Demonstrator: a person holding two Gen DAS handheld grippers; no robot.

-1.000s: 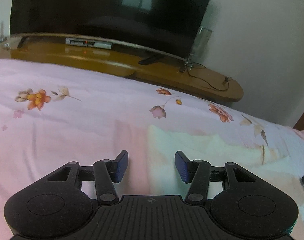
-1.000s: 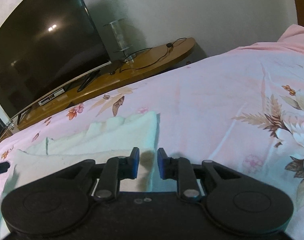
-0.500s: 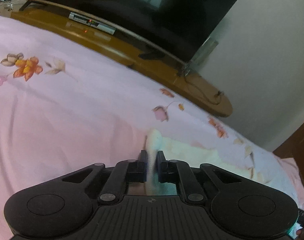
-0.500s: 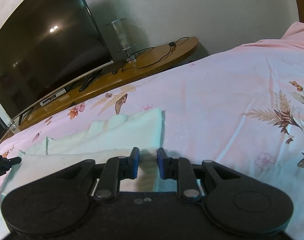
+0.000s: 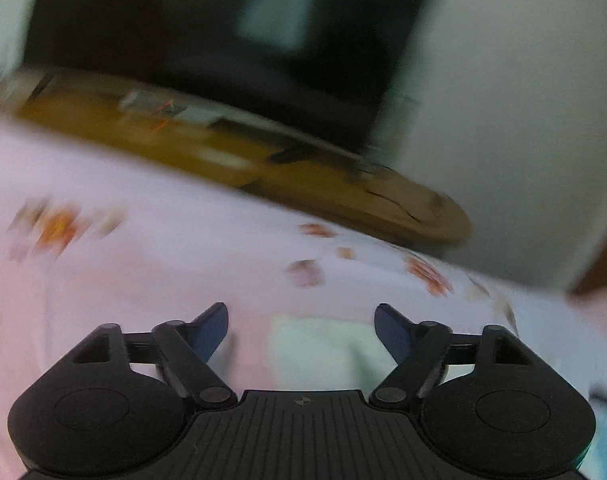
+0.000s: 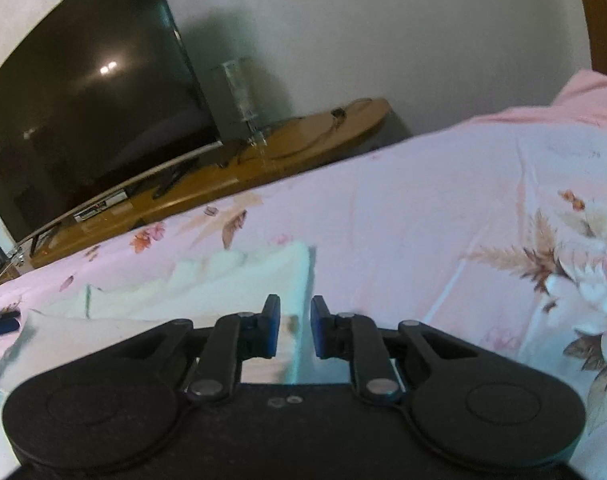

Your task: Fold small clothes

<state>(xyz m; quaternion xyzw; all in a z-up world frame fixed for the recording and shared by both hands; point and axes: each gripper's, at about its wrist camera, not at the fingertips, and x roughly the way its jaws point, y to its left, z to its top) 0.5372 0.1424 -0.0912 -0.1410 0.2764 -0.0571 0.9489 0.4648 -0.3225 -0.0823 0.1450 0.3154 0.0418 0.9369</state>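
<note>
Garment: a pale mint-white small cloth (image 6: 239, 276) was seen lying flat on the bed, partly folded, with a stepped far edge and a straight right edge.
Landmark: all places below were taken relative to this cloth.
Bed cover: a pink floral bedspread (image 6: 423, 208) was spread under the cloth and well beyond it on every side.
Left claw (image 5: 301, 320): it was held wide apart, nothing between the pads, above the cloth's left near corner; the cloth (image 5: 315, 344) was seen just beyond the gap.
Right claw (image 6: 295, 326): it was drawn narrow, a slim gap left; the cloth's right edge lay in line with that gap, but whether fabric was pinched could not be told, since the contact was hidden behind the pads.
View quality: the left wrist view was heavily smeared, so the left corner's exact lie was perhaps misjudged.
Background: a dark television (image 6: 83, 112) on a wooden stand (image 6: 263, 160) stood well beyond the cloth's far edge.
Risk, left side: with nothing gripped on the left, the corner could be missed or the bedspread caught with it.
Risk, right side: if only one layer were pinched, the fold could be dragged open and skewed by a one-sided pull.
</note>
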